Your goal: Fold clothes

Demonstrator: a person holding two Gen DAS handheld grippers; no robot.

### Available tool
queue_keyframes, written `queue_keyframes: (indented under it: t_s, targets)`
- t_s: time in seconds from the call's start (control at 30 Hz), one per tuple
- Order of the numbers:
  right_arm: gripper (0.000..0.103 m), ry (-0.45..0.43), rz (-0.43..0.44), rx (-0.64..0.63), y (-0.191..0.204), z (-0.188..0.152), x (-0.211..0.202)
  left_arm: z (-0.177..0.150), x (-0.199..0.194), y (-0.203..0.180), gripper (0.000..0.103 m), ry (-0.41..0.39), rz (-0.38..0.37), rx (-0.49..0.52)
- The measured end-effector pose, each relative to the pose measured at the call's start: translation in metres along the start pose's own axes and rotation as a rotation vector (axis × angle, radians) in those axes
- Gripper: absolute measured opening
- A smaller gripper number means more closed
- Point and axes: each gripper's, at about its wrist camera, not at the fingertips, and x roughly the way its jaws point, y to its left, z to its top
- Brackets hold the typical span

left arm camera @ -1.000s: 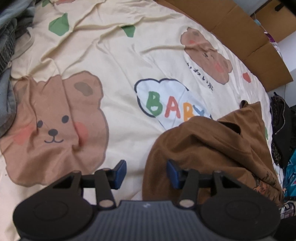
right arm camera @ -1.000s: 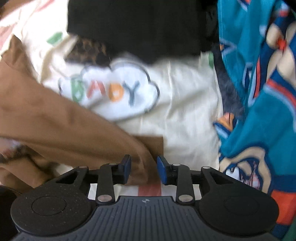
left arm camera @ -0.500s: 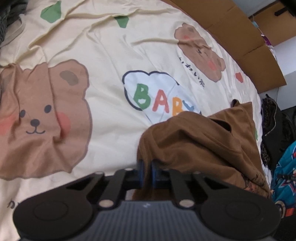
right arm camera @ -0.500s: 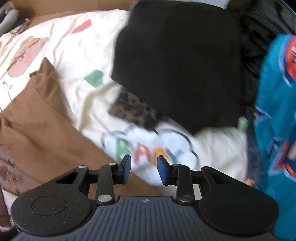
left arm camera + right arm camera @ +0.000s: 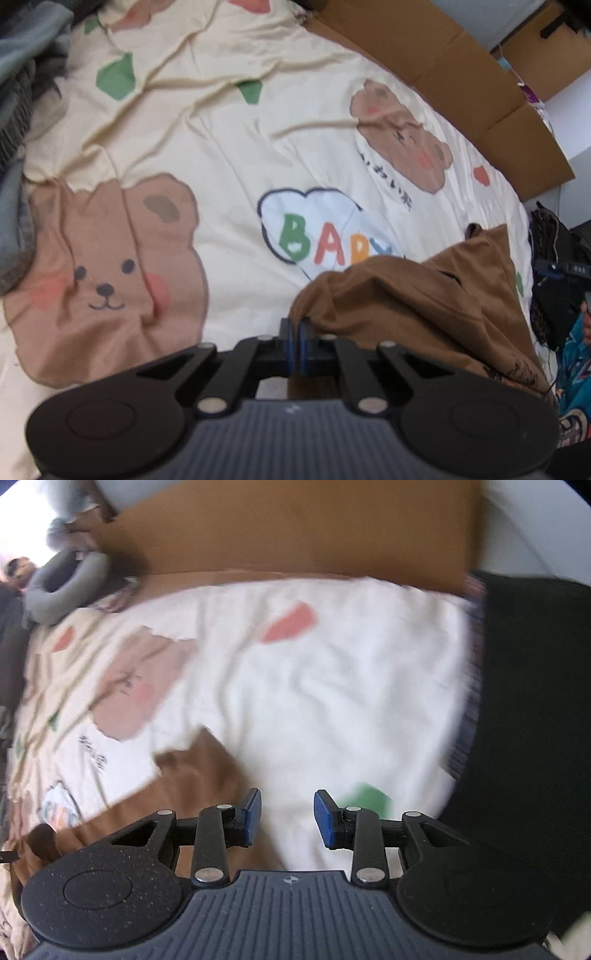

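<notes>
- The brown garment [image 5: 424, 306] lies crumpled on the bear-print bedsheet [image 5: 229, 155], partly covering its "BABY" cloud print [image 5: 314, 229]; it reads as not yet spread out, and no fold is visible
- The left gripper [image 5: 295, 345] has its pads pressed together on the garment's near edge, pinching a fold of cloth
- The right gripper [image 5: 287, 818] stands partly open with nothing between its pads, over bare sheet just beside the garment's far corner [image 5: 192, 771]
- Judged from this, the work is at its start: one edge is caught, a second hold, flattening and all folding remain
- Around it: a black garment [image 5: 532, 709], a teal patterned garment [image 5: 576, 362], grey clothes [image 5: 18, 110] and cardboard [image 5: 443, 62] along the bed's edge
</notes>
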Motion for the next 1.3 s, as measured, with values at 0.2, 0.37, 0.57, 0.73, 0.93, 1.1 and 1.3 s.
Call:
queue_keyframes:
  t_s: [0.2, 0.37, 0.57, 0.73, 0.93, 1.1, 1.3]
  targets:
    - [0.048, 0.011, 0.075, -0.040, 0.037, 0.016, 0.043, 0.006, -0.013, 0.001, 0.003, -0.036, 0.035, 0.023]
    - [0.048, 0.030, 0.071, -0.091, 0.057, 0.025, 0.069, 0.011, -0.023, 0.006, 0.003, -0.060, 0.072, 0.028]
    - [0.048, 0.047, 0.077, -0.109, 0.062, 0.038, 0.081, 0.014, -0.037, 0.015, 0.003, -0.083, 0.117, 0.025]
    - [0.048, 0.082, 0.097, -0.203, 0.082, 0.055, 0.092, 0.011, -0.044, 0.022, 0.003, -0.079, 0.135, 0.014]
    - [0.055, 0.197, 0.135, -0.418, 0.114, 0.054, 0.113, 0.003, -0.049, 0.028, 0.003, -0.084, 0.149, 0.005]
    - [0.058, 0.242, 0.138, -0.501, 0.127, 0.050, 0.121, 0.000, -0.050, 0.033, 0.003, -0.092, 0.179, -0.004]
    - [0.020, 0.324, 0.125, -0.585, 0.135, 0.045, 0.129, 0.000, -0.055, 0.035, 0.003, -0.102, 0.190, -0.004]
